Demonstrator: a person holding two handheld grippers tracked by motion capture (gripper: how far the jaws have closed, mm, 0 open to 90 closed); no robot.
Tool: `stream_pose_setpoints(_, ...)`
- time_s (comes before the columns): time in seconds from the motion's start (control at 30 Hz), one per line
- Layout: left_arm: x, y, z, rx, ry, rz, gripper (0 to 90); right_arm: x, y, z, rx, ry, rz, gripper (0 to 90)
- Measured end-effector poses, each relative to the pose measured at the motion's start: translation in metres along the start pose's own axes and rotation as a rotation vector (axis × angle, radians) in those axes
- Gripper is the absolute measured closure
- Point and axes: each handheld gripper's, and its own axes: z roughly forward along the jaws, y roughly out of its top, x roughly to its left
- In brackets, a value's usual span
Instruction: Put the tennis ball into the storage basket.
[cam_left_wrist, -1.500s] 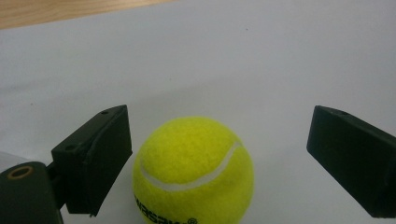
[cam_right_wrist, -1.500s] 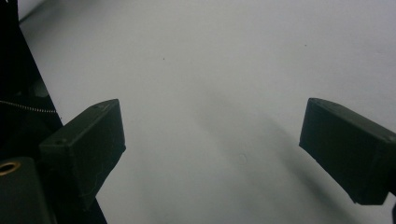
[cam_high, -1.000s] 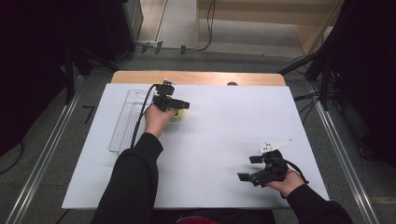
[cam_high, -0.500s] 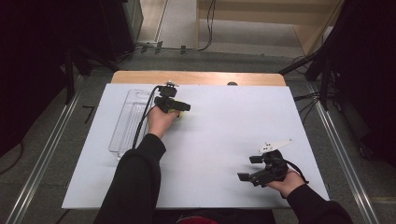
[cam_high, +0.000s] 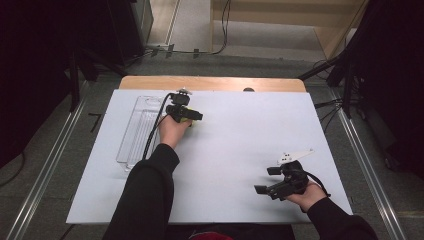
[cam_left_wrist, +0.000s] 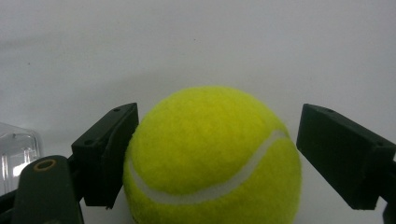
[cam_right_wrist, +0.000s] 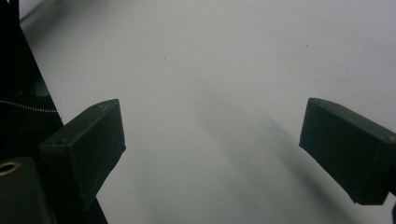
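Tennis ball (cam_left_wrist: 212, 156) sits right between the jaws of the left claw (cam_left_wrist: 212, 158), on the white bench (cam_left_wrist: 196, 42). The jaws have just been closing around it. Left-side pad looks touching or a hair off the felt; right-side pad stands clearly apart with a gap showing, so not a grip yet, ball merely bracketed. Ball lies dead ahead of the claw, centred in the jaw line, resting on the bench surface, white seam curving across its lower front. It's round, so no long axis to line up; what the coming move turns on, in my judgement, is just finishing the squeeze with the ball centred.

High view: left claw (cam_high: 191, 119) is at the far-left part of the bench, a sliver of yellow-green ball (cam_high: 190, 121) peeking under it. Just to that claw's left lies a clear plastic tray (cam_high: 134, 132), long axis running away from the person; its corner (cam_left_wrist: 16, 149) shows beside the left jaw.

Right claw (cam_high: 264, 181) is well apart, near the front right of the bench, jaws wide with nothing between them, bare bench (cam_right_wrist: 210, 70) ahead of it. Left hand (cam_high: 172, 131) is far nearer the ball.

Counts: one tennis ball, one tray, two claws, one bench.
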Motion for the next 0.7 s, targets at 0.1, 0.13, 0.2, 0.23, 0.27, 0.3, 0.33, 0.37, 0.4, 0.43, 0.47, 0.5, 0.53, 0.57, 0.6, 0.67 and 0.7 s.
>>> stream_pose_setpoints(0.1,0.0012,-0.0007,0.0004,0.001,0.016,-0.002,17.4,0.0,0.0,0.0001,-0.001,0.001,-0.003,5.0)
stream_pose_setpoints(0.13,0.0018,-0.0012,0.0,-0.004,0.023,-0.003,19.6,0.0,0.0,0.0,-0.001,0.001,-0.003,5.0)
stream_pose_setpoints(0.2,0.0038,-0.0023,-0.001,-0.018,0.024,-0.015,25.3,0.0001,0.0,-0.0001,0.0,0.0,-0.001,5.0)
stream_pose_setpoints(0.23,0.0046,-0.0027,-0.001,-0.019,0.02,-0.018,25.4,0.0,0.0,-0.0001,0.0,0.0,0.0,5.0)
stream_pose_setpoints(0.27,0.0047,-0.0028,-0.0011,-0.02,0.019,-0.018,25.4,0.0,0.0,0.0,-0.002,0.0,-0.001,5.0)
stream_pose_setpoints(0.3,0.0045,-0.0029,-0.0011,-0.02,0.021,-0.015,25.5,-0.0001,0.0,0.0,-0.002,0.0,-0.003,5.0)
stream_pose_setpoints(0.33,0.0043,-0.003,-0.0011,-0.02,0.023,-0.012,25.5,-0.0001,0.0001,0.0001,-0.001,0.001,-0.003,5.0)
stream_pose_setpoints(0.37,0.0043,-0.003,-0.0012,-0.02,0.023,-0.014,25.6,0.0,0.0001,0.0001,-0.001,0.001,-0.003,5.0)
stream_pose_setpoints(0.4,0.0044,-0.0032,-0.0013,-0.021,0.023,-0.016,25.7,0.0,0.0001,0.0001,-0.001,0.0,-0.003,5.0)
stream_pose_setpoints(0.43,0.0045,-0.0034,-0.0012,-0.024,0.022,-0.017,25.9,0.0,0.0001,0.0,-0.002,0.0,-0.003,5.0)
stream_pose_setpoints(0.47,0.0046,-0.0035,-0.0012,-0.026,0.021,-0.017,26.0,-0.0001,0.0001,0.0,-0.002,0.0,-0.003,5.0)
stream_pose_setpoints(0.5,0.0047,-0.0036,-0.0012,-0.027,0.021,-0.019,26.1,-0.0001,0.0,0.0,-0.001,0.0,-0.003,5.0)
stream_pose_setpoints(0.53,0.0048,-0.0036,-0.0013,-0.026,0.021,-0.019,26.2,-0.0001,0.0,0.0,-0.001,0.0,-0.002,5.0)
stream_pose_setpoints(0.57,0.0048,-0.0035,-0.0014,-0.027,0.02,-0.024,26.3,0.0,0.0,-0.0001,0.0,0.0,-0.001,5.0)
stream_pose_setpoints(0.6,0.0048,-0.0035,-0.0016,-0.023,0.02,-0.022,26.4,-0.0001,0.0001,0.0,-0.002,0.001,-0.003,5.0)
stream_pose_setpoints(0.67,0.0045,-0.0034,-0.002,-0.021,0.022,-0.022,26.4,-0.0001,0.0001,0.0,-0.001,0.0,-0.003,5.0)
stream_pose_setpoints(0.7,0.0042,-0.0033,-0.0025,-0.018,0.023,-0.023,26.5,-0.0001,0.0001,0.0,-0.002,0.001,-0.003,5.0)
